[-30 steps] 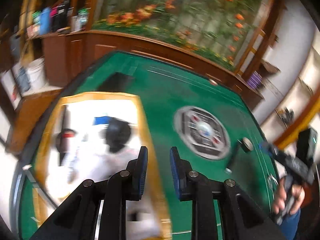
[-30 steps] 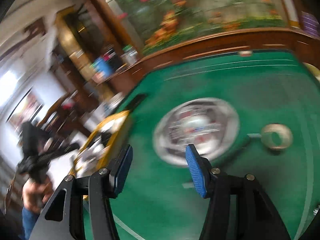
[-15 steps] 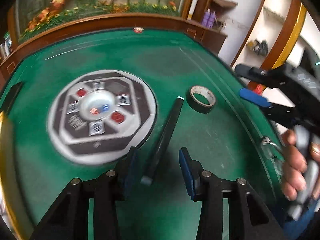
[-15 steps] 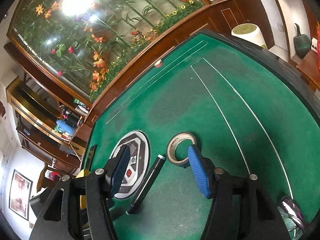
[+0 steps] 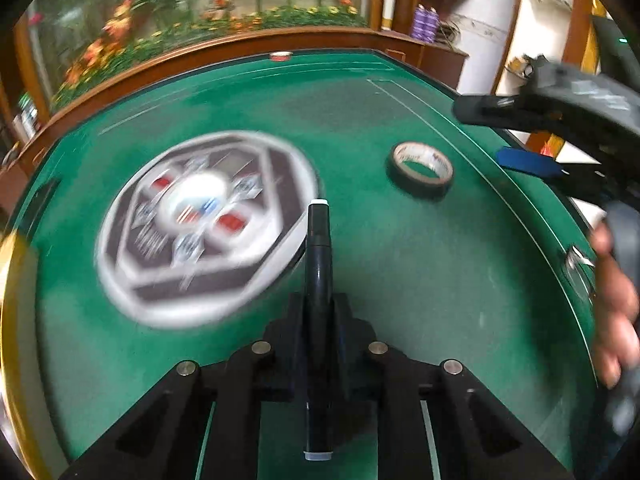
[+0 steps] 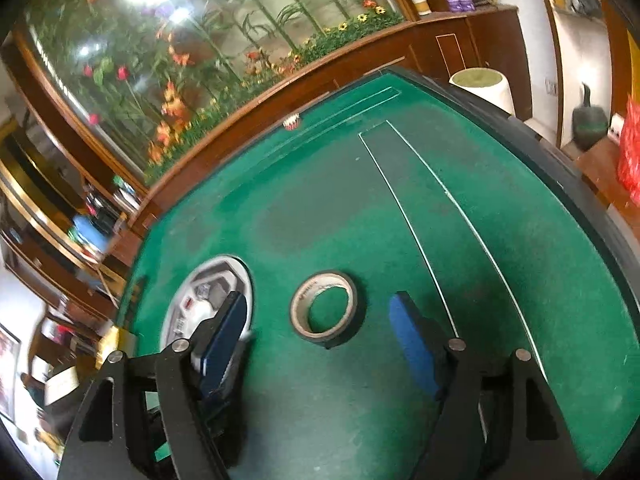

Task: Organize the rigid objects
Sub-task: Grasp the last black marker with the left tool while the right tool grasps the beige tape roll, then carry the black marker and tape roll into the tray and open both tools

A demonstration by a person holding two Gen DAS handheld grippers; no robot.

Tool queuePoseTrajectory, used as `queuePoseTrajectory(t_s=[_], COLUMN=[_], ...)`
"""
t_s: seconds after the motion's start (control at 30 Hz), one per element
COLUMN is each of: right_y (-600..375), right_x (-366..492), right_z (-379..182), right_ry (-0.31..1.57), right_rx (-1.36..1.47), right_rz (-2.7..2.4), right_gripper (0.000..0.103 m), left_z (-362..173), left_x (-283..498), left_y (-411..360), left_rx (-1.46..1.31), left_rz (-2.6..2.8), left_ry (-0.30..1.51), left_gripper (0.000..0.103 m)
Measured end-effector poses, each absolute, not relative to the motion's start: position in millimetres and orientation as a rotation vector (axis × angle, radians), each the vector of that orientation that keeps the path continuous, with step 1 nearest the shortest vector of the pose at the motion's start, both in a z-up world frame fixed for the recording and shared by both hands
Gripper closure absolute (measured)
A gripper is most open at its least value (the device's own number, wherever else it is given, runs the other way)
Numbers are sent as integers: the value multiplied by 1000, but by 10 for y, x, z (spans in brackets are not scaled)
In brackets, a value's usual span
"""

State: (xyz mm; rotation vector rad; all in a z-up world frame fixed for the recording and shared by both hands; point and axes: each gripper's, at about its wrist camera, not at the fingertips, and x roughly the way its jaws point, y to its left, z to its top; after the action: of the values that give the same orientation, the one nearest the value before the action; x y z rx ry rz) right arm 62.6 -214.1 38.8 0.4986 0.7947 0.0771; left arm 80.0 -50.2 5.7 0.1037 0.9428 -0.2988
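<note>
My left gripper [image 5: 319, 320] is shut on a black marker [image 5: 318, 264] that points forward over the green felt table [image 5: 400, 260]. A roll of black tape [image 5: 421, 170] lies flat ahead and to the right. In the right wrist view my right gripper [image 6: 320, 332] is open, its blue pads on either side of the tape roll [image 6: 326, 308], just in front of it. The right gripper also shows in the left wrist view [image 5: 560, 140] at the right edge, held by a hand.
A round silver and black centre panel [image 5: 204, 220] is set in the table, left of the marker; it also shows in the right wrist view [image 6: 208, 300]. A wooden rail [image 6: 280, 92] and flower mural run along the far side. A yellow-rimmed tray edge [image 5: 8, 320] is at far left.
My left gripper swung from the tray to the marker and closed on it. My right gripper moved toward the tape roll and now brackets it, still open.
</note>
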Motion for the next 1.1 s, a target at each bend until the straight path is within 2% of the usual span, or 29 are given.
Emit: queuePoseTrajectory(t_s=[0.17,0.43,0.57,0.63,1.1], right_y=[-1967,-1701,-1675,-1618,-1126], right_x=[734,849,920,918,545], right_z=[247,101,24,27,242], right_ry=[840,866,889,873,813], right_rx=[347,130,116,90,150], right_rz=[49,-11,-11,13,259], right_gripper=[30,30,32,46,46], left_z=[34,5,1,1,40], left_x=[415,359,402,401,383], left_y=[-80,-31,-9,28,210], left_rx=[30,33,7,-23,-150], left_rz=[-246,-247,-256,-264,-281], left_ry=[914,879,877,878,844], left_gripper=[89,89,89,89,89])
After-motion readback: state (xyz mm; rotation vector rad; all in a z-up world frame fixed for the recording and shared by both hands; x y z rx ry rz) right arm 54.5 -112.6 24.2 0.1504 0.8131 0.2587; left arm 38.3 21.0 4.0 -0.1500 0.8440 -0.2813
